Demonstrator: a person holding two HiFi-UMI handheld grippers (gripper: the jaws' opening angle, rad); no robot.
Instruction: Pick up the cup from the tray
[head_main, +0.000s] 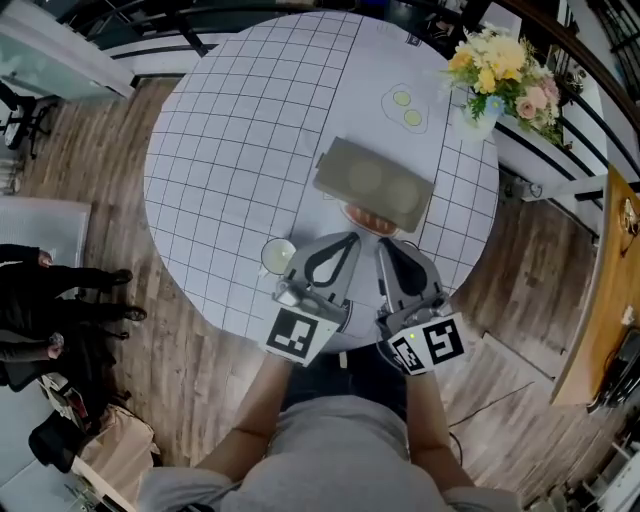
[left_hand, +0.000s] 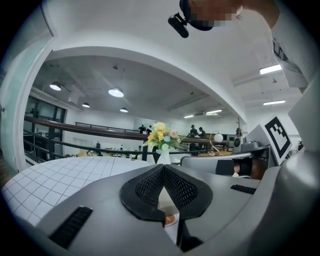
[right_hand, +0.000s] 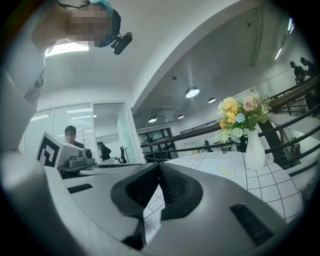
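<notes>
A small white cup (head_main: 277, 256) stands on the checked tablecloth near the table's front edge, just left of my left gripper (head_main: 350, 240). The flat grey tray (head_main: 375, 182) lies past both grippers, with nothing on it that I can see. An orange-rimmed dish (head_main: 368, 221) peeks out under the tray's near edge. My right gripper (head_main: 385, 247) sits beside the left one, both tips pointing at that edge. In the left gripper view the jaws of the left gripper (left_hand: 163, 168) are shut with nothing held. The right gripper (right_hand: 159, 165) is shut and empty too.
A white vase of flowers (head_main: 495, 75) stands at the table's far right; it also shows as the flowers (left_hand: 162, 136) and the vase (right_hand: 254, 149). Two yellow-green spots (head_main: 407, 108) mark the cloth beyond the tray. People stand at the left (head_main: 50, 300); a railing (head_main: 560, 160) runs on the right.
</notes>
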